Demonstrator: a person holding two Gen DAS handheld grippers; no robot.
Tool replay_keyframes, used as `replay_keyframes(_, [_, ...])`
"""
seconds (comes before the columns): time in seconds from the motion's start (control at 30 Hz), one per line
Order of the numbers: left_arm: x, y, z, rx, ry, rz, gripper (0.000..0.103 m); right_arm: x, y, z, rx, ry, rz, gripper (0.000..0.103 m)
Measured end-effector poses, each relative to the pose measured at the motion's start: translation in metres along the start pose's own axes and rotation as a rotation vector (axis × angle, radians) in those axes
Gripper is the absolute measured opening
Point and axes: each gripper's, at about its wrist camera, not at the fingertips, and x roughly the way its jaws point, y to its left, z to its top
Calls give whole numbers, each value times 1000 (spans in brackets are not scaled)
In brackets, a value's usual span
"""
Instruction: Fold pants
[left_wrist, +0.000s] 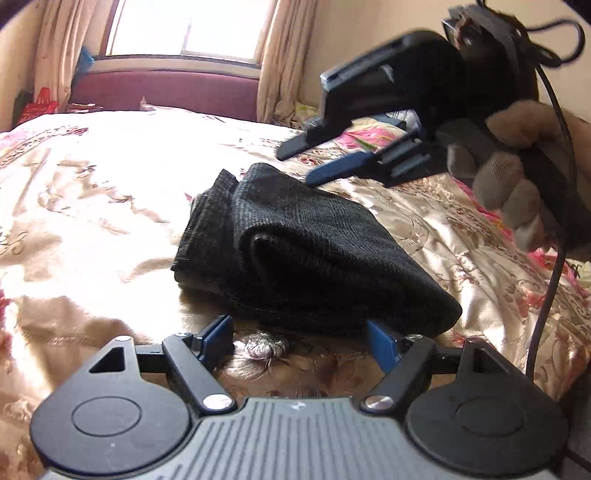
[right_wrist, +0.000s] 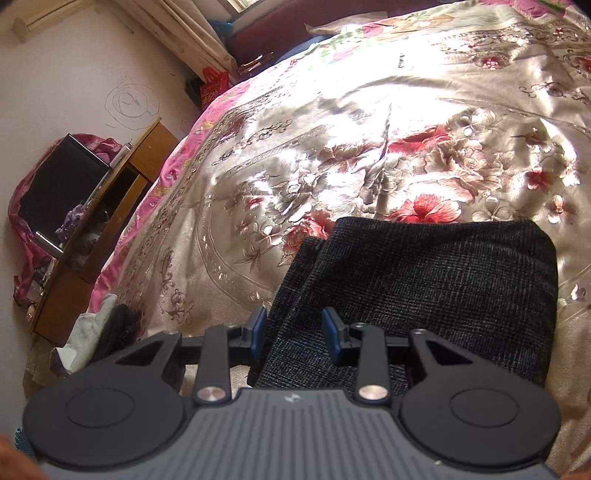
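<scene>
Pants (left_wrist: 310, 254) of dark ribbed knit lie folded into a compact bundle on a satin floral bedspread (left_wrist: 92, 206), roughly in the middle of the bed, with layered edges showing at the end farther from the left wrist camera and a rounded fold nearer it. The left gripper (left_wrist: 303, 343) sits low just in front of the bundle with its blue-padded jaws spread wide; nothing is between them, though the nearer corner of the pants overlaps the tip of one finger in the picture. The right gripper (left_wrist: 295, 166) hangs above the far side of the bundle, held by a gloved hand (left_wrist: 517, 177) with a black cable (left_wrist: 550, 280) trailing down from it. In the right wrist view its jaws (right_wrist: 295, 332) are partly apart and released, poised over the near edge of the pants (right_wrist: 443, 288); the pads do not press on the cloth. Behind the bed stand a dark red headboard (left_wrist: 166, 88), beige curtains (left_wrist: 284, 59) and a bright window (left_wrist: 192, 26); a wooden cabinet (right_wrist: 110, 206) stands beside the bed.
</scene>
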Motion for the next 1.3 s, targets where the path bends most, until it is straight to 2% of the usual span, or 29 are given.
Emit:
replay_keyframes(0.1, [-13, -1, 8, -36, -35, -10, 91, -11, -11, -7, -41, -13, -42, 35])
replay_keyframes(0.23, [-9, -7, 35, 29, -50, 8, 92, -19, -26, -15, -21, -27, -42, 35])
replay_keyframes(0.37, [20, -3, 55, 8, 20, 11, 91, -33, -41, -22, 2, -58, -34, 35])
replay_keyframes(0.53, [57, 3, 60, -20, 112, 37, 91, -38, -57, -29, 20, -56, -16, 35])
replay_keyframes(0.6, [61, 3, 61, -30, 119, 44, 75, -36, -61, -33, 19, -50, -8, 35])
replay_keyframes(0.63, [62, 5, 64, -37, 122, 42, 59, -32, -63, -34, 23, -45, 1, 35])
replay_keyframes(0.67, [64, 6, 67, -46, 123, 43, 52, -29, -64, -35, 27, -41, 6, 35])
replay_keyframes(0.73, [66, 9, 72, -61, 131, 38, 45, -21, -67, -35, 37, -30, 12, 35])
replay_keyframes(0.87, [69, 17, 79, -69, 145, 20, 35, -4, -70, -32, 66, -16, 40, 35])
replay_keyframes(1.03, [52, 12, 99, -15, 92, 14, 33, 18, -55, -22, 38, -1, 115, 36])
replay_keyframes(1.13, [53, 22, 101, -6, 83, 73, 30, 35, -48, -14, 37, 7, 182, 36])
replay_keyframes(1.23, [68, 47, 88, -45, 140, 158, 27, 60, -48, -14, 51, 42, 203, 36])
replay_keyframes(1.3, [71, 58, 84, -99, 155, 128, 27, 68, -51, -16, 56, 42, 226, 36])
